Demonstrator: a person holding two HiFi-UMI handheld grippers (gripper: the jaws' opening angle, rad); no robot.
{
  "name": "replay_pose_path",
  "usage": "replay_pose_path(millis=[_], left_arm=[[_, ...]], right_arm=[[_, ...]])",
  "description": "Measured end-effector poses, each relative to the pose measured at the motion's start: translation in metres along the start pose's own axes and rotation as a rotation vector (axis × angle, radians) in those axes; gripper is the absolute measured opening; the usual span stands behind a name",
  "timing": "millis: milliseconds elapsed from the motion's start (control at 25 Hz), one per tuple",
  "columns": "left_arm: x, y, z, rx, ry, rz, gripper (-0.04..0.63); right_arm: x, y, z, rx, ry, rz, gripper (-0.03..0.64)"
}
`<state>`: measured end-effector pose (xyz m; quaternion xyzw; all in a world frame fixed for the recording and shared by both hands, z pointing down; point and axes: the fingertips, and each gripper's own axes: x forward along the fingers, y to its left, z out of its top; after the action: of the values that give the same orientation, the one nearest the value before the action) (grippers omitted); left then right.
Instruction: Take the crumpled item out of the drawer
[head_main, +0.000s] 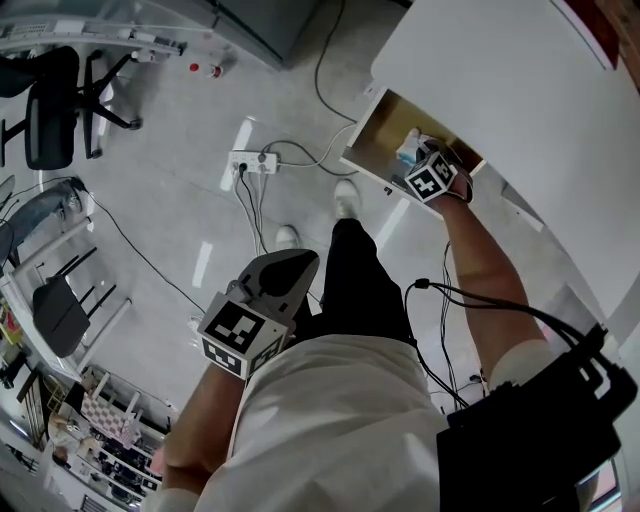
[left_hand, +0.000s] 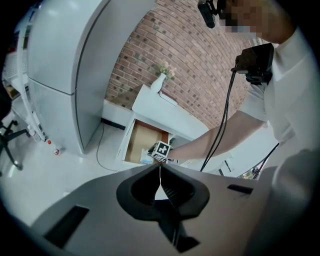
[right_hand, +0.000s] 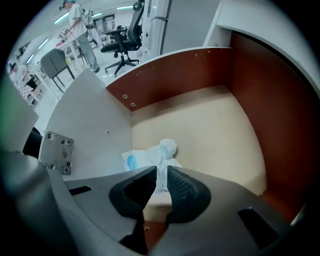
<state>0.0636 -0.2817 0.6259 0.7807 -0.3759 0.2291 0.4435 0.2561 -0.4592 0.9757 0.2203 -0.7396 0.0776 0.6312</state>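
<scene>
Open wooden drawer (right_hand: 210, 120), cream floor: crumpled white-and-blue wrapper (right_hand: 145, 156) inside, pinched in the closed jaws of right gripper (right_hand: 161, 172). The grip is plain in that gripper's view but masked by the marker cube (head_main: 432, 180) in head view. Also left gripper (left_hand: 160, 169): jaws together, empty.

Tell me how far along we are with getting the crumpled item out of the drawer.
Done: the drawer is open and the right gripper is inside it. In hand: its jaws are shut on the crumpled white-and-blue wrapper, which lies in the drawer. Left: lifting it clear. The left gripper is shut, empty, away from the drawer.
</scene>
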Motion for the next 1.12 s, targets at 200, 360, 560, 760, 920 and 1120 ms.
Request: replay_pose_path(millis=[200,360,560,760,920,1120], left_arm=[[-0.004,0.008,-0.003,-0.023,-0.014,0.010,0.025],[-0.010,0.011,-0.003,-0.025,-0.016,0.011,0.025],[-0.022,0.005,-0.001,-0.012,-0.027,0.001,0.025],[-0.041,-0.007,-0.006,0.011,-0.042,-0.022,0.025],[-0.070,-0.015,-0.003,0.024,-0.061,-0.037,0.025],[-0.107,-0.024,-0.007,0.048,-0.086,-0.057,0.025]], right_arm=[[0.003,-0.001,0.000,-0.001,0.003,-0.011,0.050],[-0.002,-0.003,0.003,0.018,0.003,-0.019,0.040],[-0.027,-0.004,0.013,0.023,-0.015,-0.026,0.037],[-0.054,0.003,0.018,0.047,-0.031,-0.034,0.035],[-0.088,0.010,0.027,0.064,-0.037,-0.045,0.034],[-0.133,0.023,0.035,0.084,-0.047,-0.073,0.034]])
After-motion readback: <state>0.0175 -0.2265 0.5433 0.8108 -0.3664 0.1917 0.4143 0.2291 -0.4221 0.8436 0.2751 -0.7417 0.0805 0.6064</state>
